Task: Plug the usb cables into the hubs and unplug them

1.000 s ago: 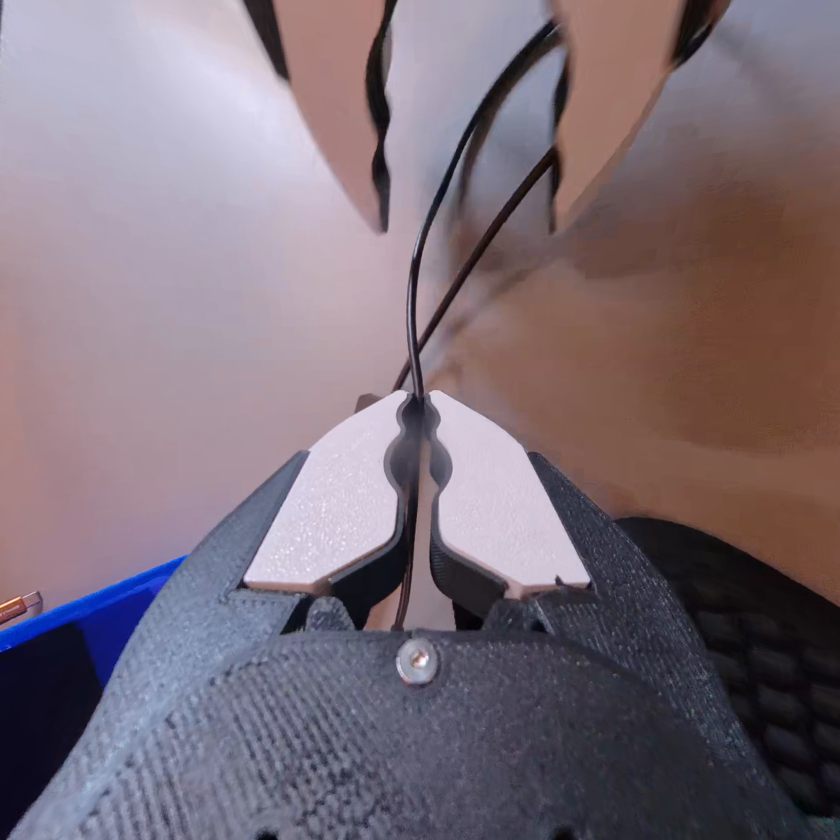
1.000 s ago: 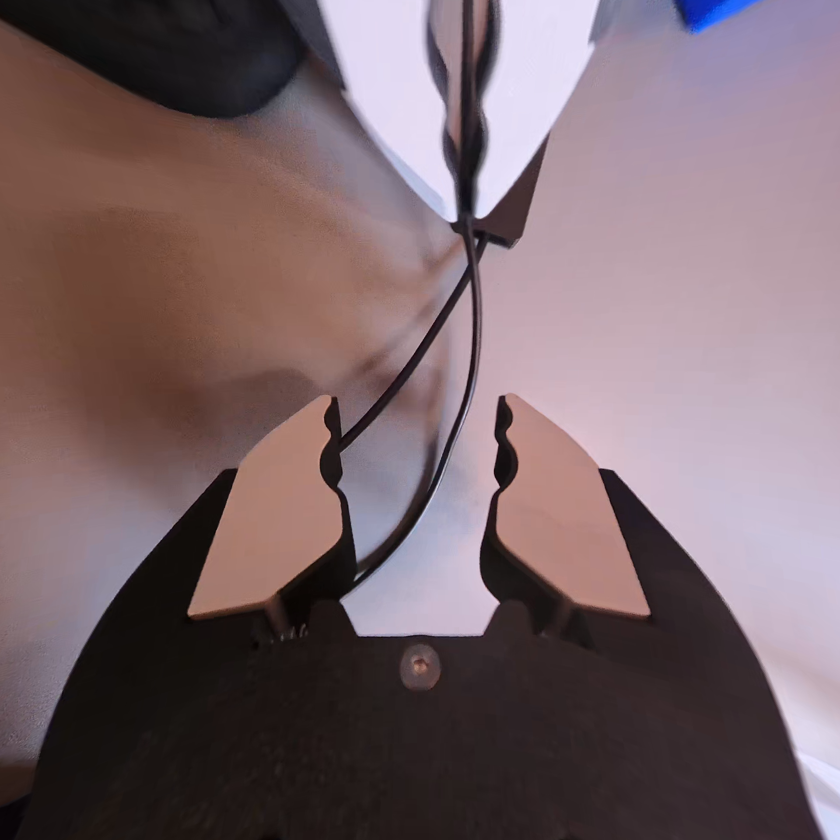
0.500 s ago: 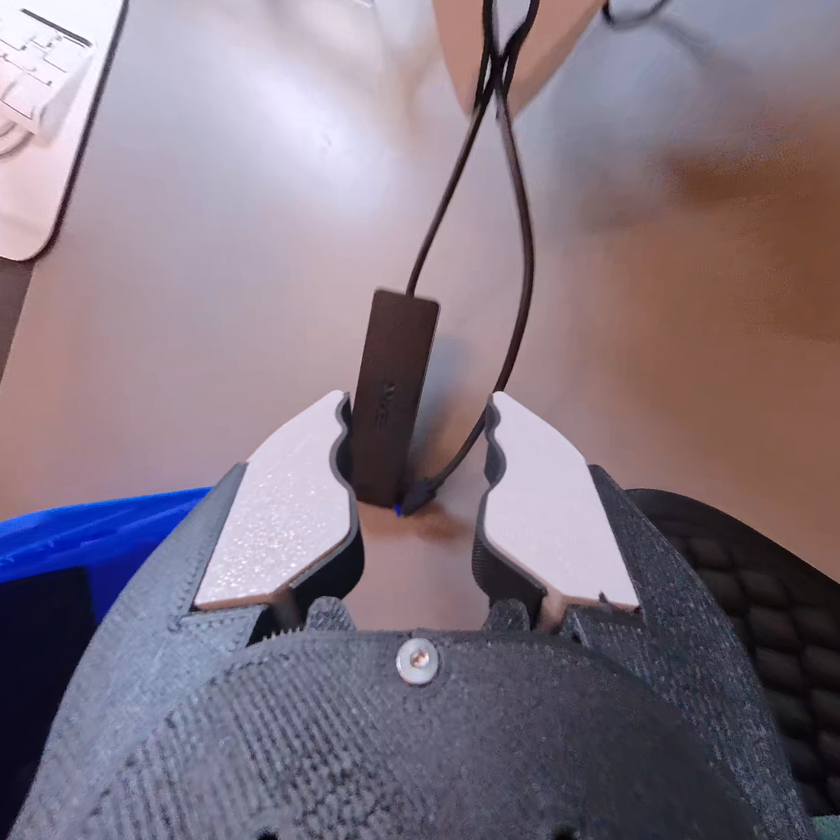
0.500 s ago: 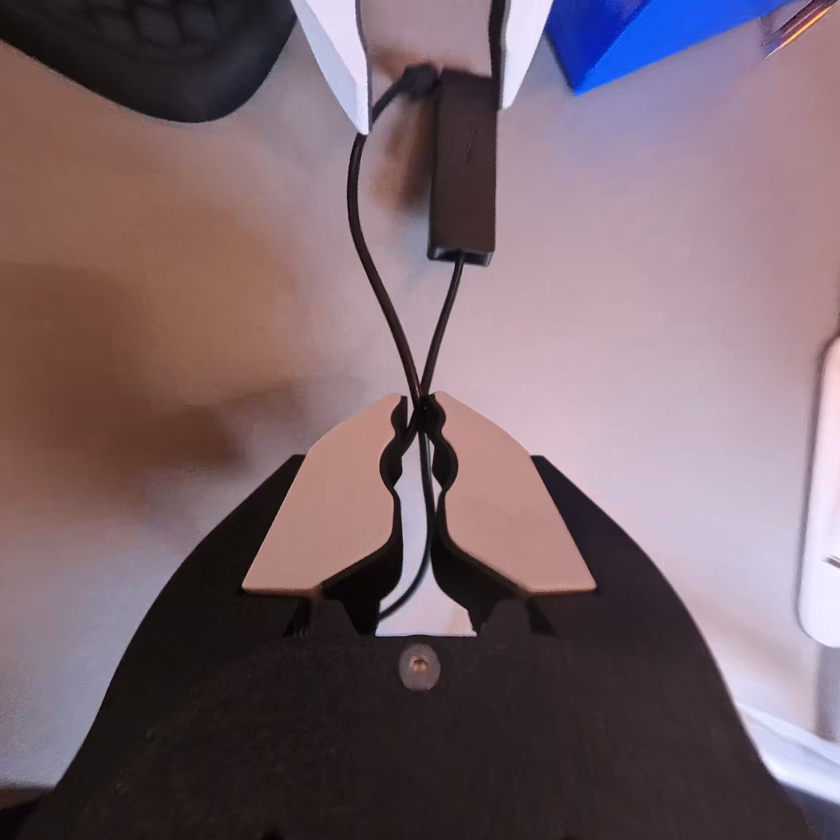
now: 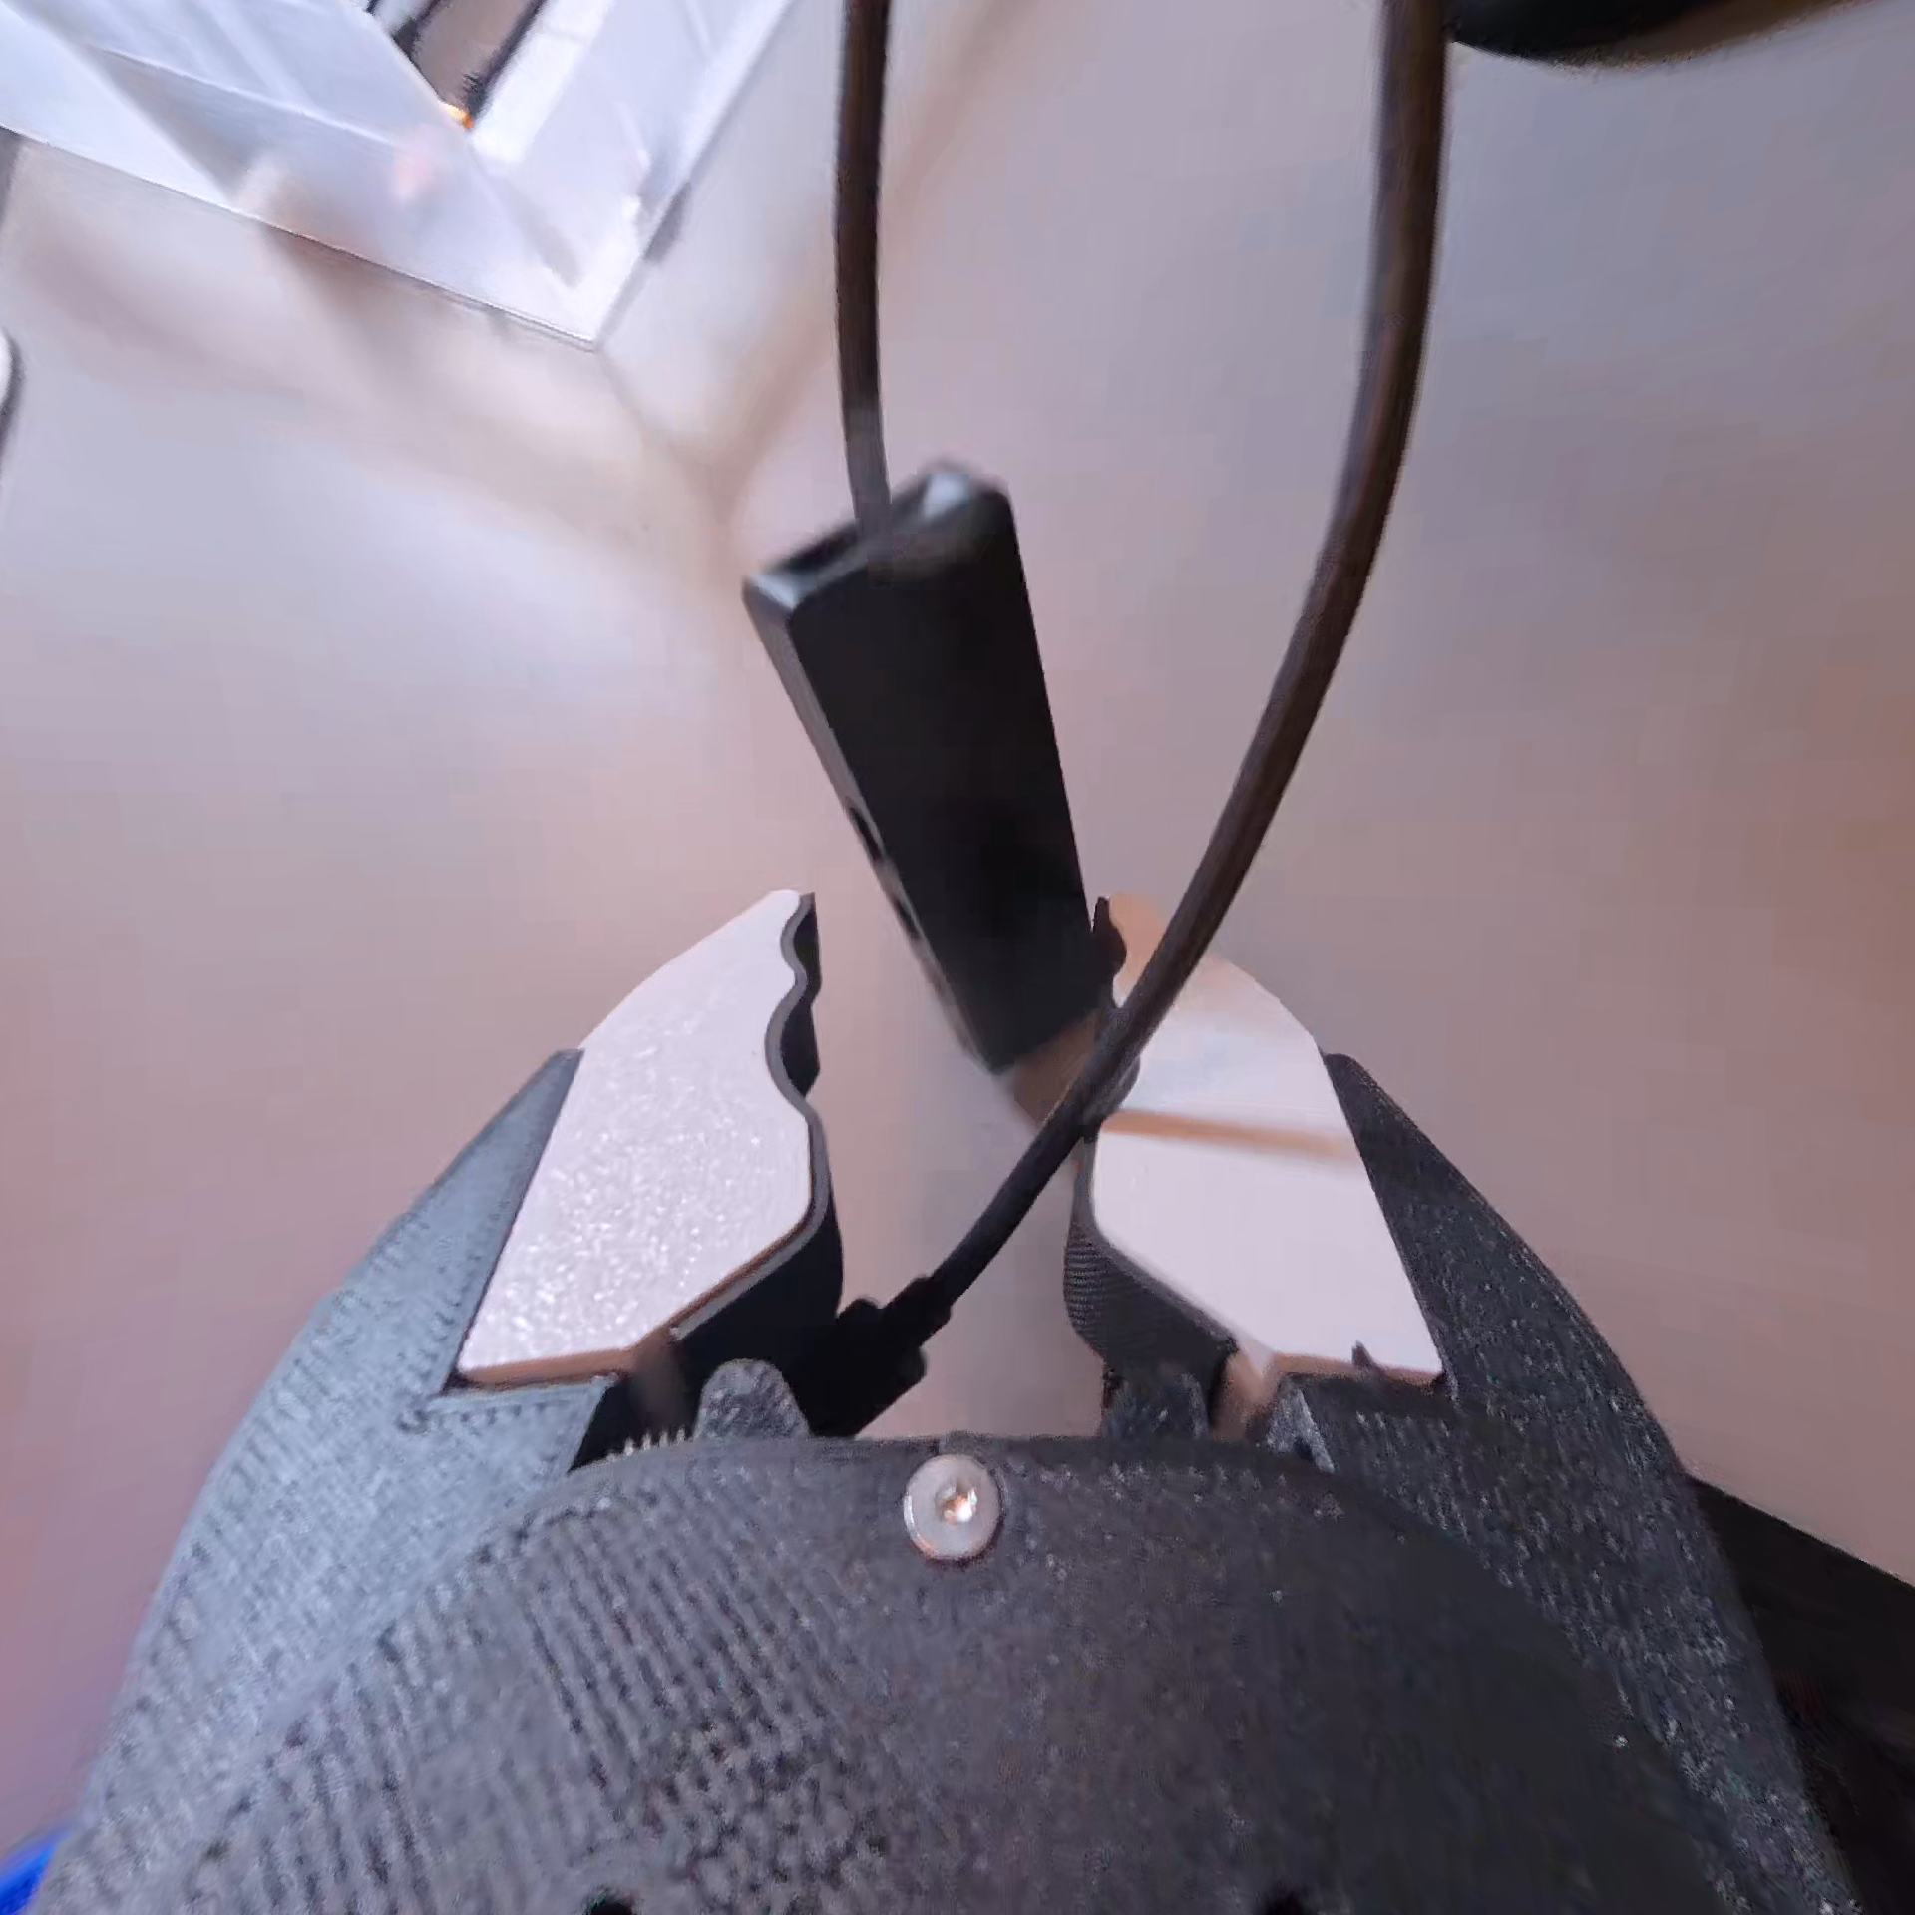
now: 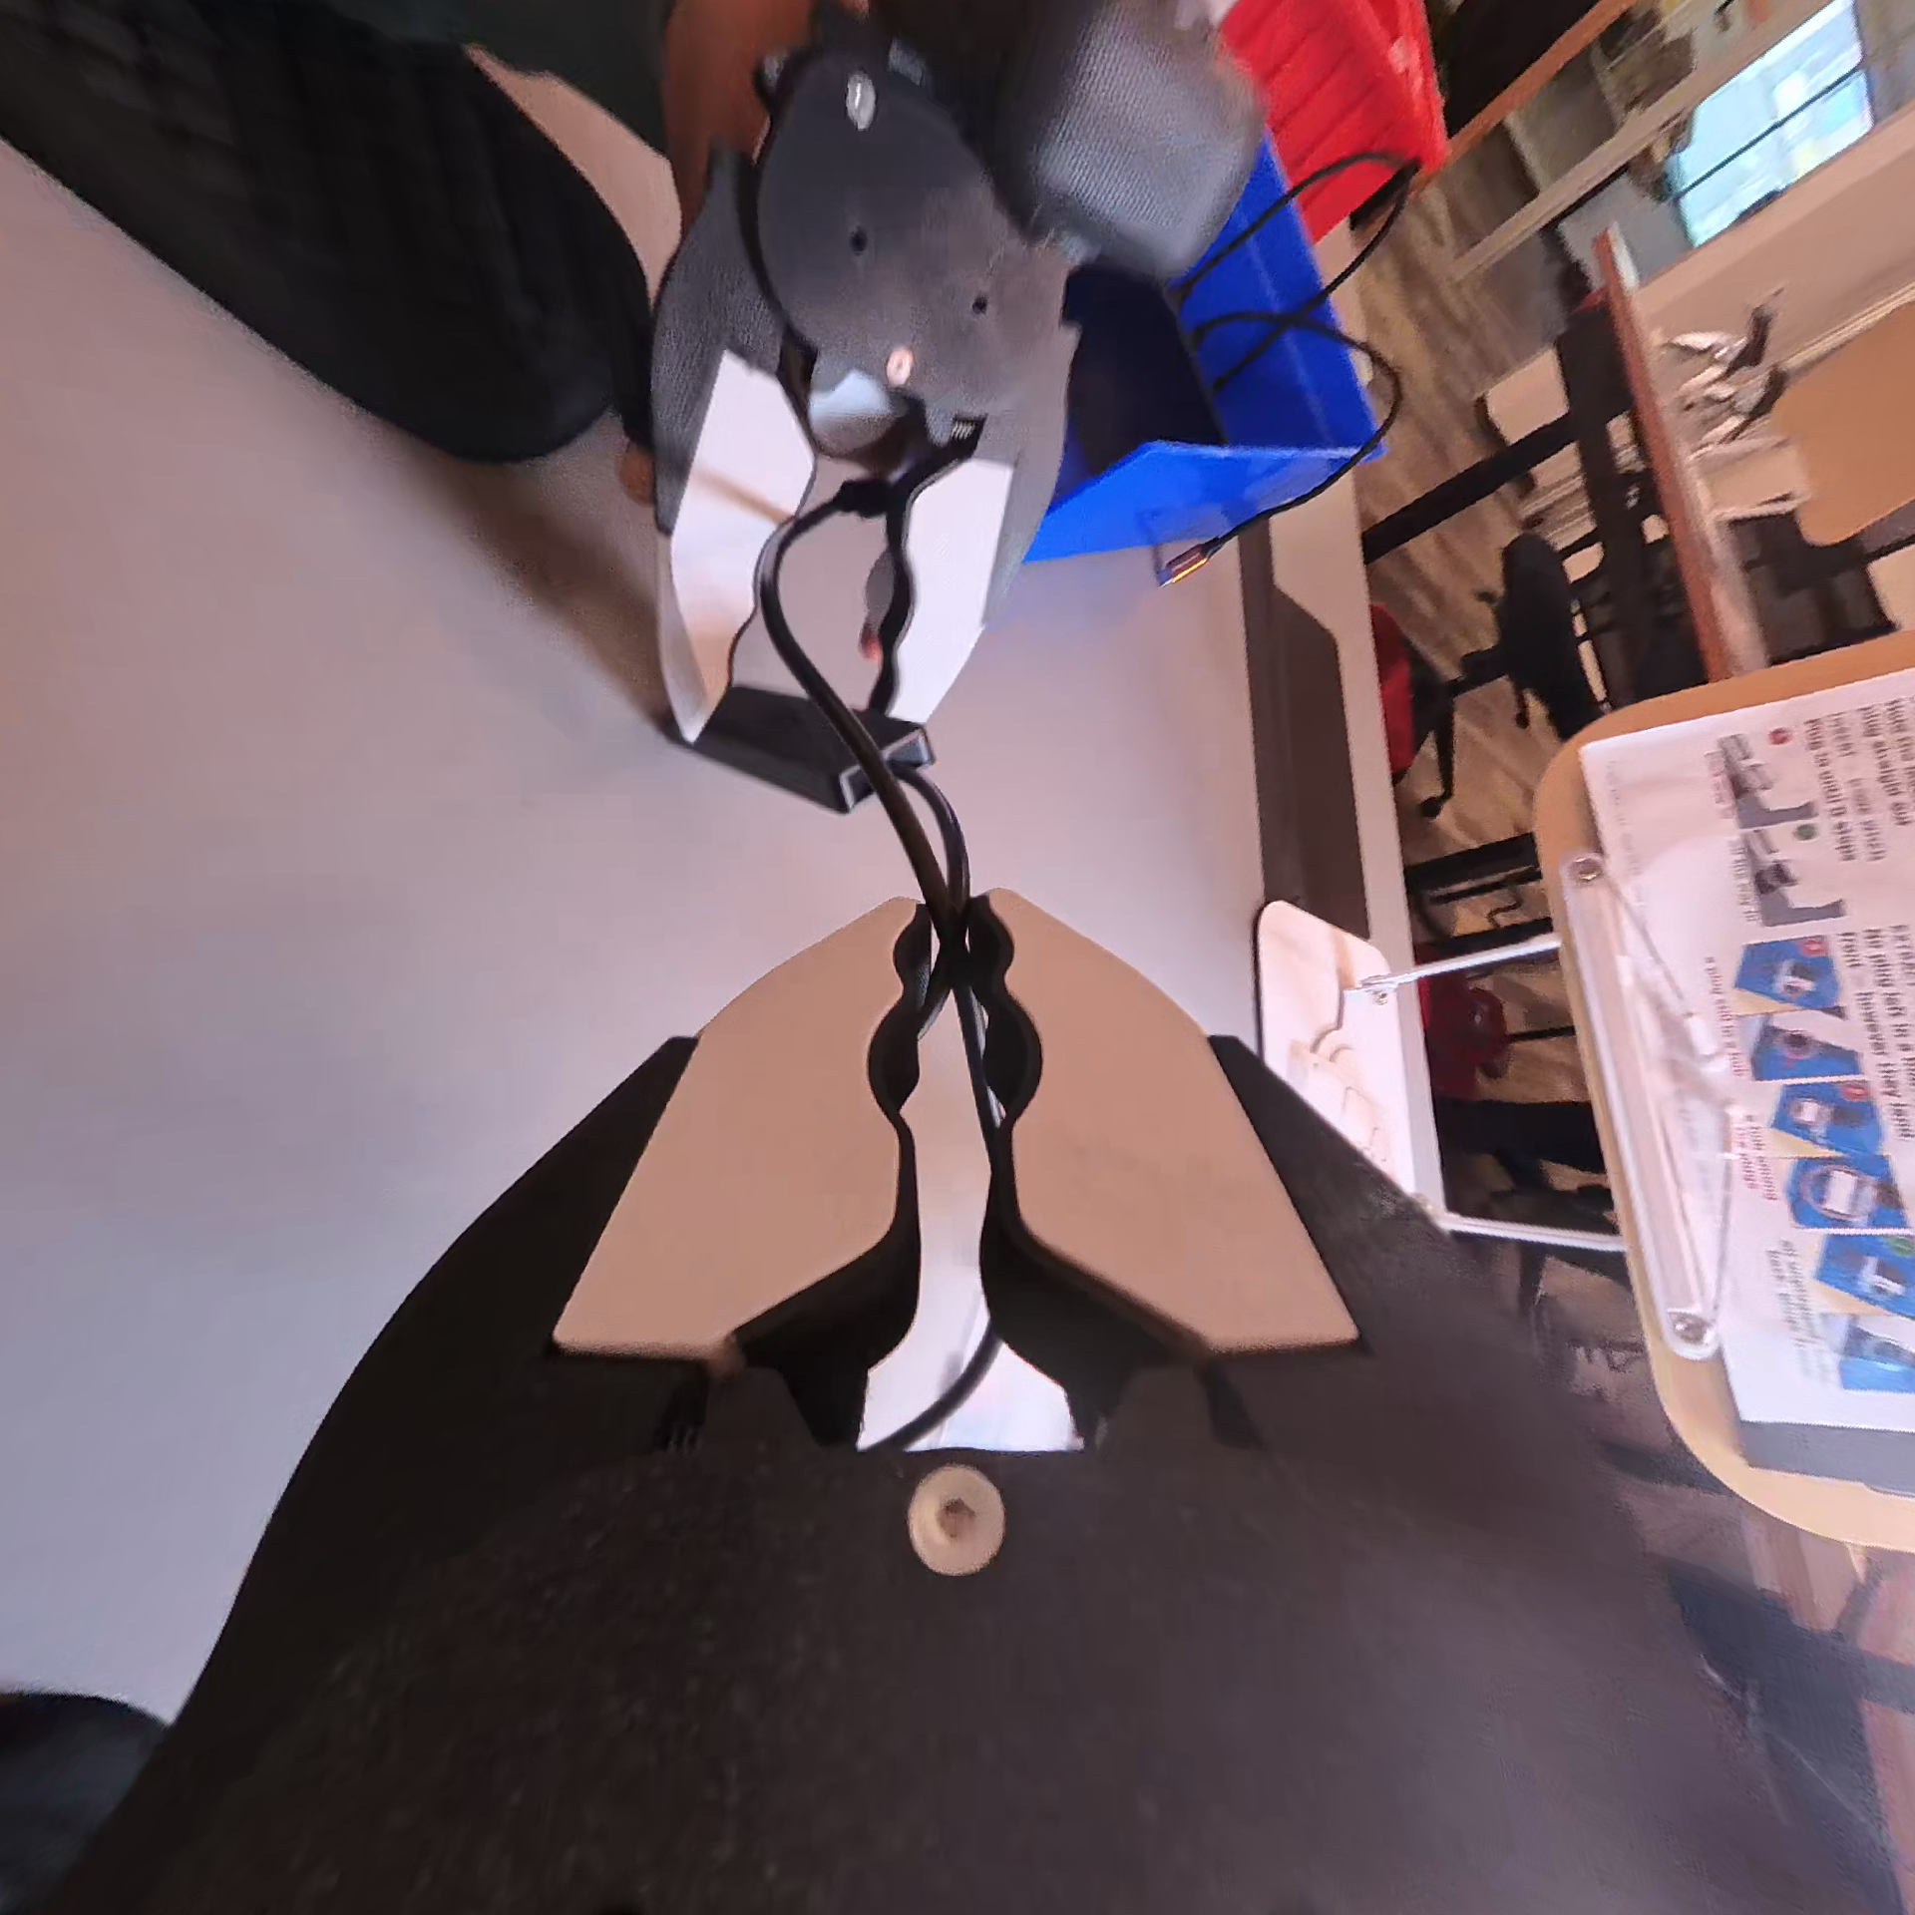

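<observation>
A black USB hub lies on the pale table, its near end between the fingertips of my left gripper, which is open; the hub leans against the right finger. The hub's thin black cable loops back, and its plug sits loose deep between the left fingers. My right gripper is shut on the crossed strands of the cable, a short way from the hub. The right wrist view shows the left gripper open over the hub.
A blue bin with more cables stands behind the left gripper, a red bin beyond it. A clear acrylic stand with a printed sheet is at the table's side. A white device lies near the edge. Across from one pair of fingers to the other is roughly 12 cm.
My left gripper, shut on the cable a second ago, has opened and now sits at the hub. My right gripper has closed on the cable and drawn back from the hub.
</observation>
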Demonstrator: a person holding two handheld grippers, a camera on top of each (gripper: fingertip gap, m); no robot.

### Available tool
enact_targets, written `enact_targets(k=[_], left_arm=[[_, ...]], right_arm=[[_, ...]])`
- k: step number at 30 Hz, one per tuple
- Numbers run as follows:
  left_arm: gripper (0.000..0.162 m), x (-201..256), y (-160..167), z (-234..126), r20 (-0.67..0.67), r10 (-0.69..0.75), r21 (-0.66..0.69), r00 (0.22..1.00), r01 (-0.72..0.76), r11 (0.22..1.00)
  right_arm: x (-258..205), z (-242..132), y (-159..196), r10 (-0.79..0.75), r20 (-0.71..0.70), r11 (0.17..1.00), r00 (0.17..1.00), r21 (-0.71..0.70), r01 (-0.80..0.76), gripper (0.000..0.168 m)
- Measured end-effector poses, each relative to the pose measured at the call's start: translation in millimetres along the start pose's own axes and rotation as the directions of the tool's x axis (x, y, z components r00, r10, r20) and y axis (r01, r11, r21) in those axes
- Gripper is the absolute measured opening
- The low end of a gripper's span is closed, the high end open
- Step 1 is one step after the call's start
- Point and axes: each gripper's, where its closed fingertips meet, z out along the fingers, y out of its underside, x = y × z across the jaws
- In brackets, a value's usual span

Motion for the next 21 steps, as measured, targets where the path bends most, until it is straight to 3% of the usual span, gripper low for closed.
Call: enact_targets(k=[3, 6, 12, 17, 21], left_arm=[[0.047, 16.6, 3.1, 9.7, -0.154, -0.035, 0.026, 0.987, 0.04, 0.999], [0.047, 31.7, -12.8, 3.2, -0.264, 0.003, 0.147, 0.964, 0.037, 0.988], [0.087, 47.1, -8.2, -38.6, -0.394, -0.002, 0.131, 0.919, 0.058, 0.99], [0.089, 38.5, -16.5, -65.2, -0.3, 0.02, 0.126, 0.954, 0.018, 0.992], [0.091, 53.7, -31.9, -48.0, -0.326, 0.06, 0.073, 0.943, -0.038, 0.997]], right_arm=[[1.9, -12.8, -8.2, 0.0, -0.017, 0.997, 1.0, 0.081, 0.002, 0.008], [-2.3, -18.0, -11.2, -0.011, -0.013, 0.991, 1.0, 0.134, 0.012, 0.008], [-14.8, -20.5, -9.4, -0.043, 0.039, 0.985, 0.998, 0.167, 0.036, 0.008], [-24.2, -16.3, -7.1, -0.107, 0.057, 0.988, 0.993, 0.121, 0.1, 0.007], [-30.2, -12.1, -13.4, -0.151, 0.061, 0.982, 0.987, 0.126, 0.143, 0.007]])
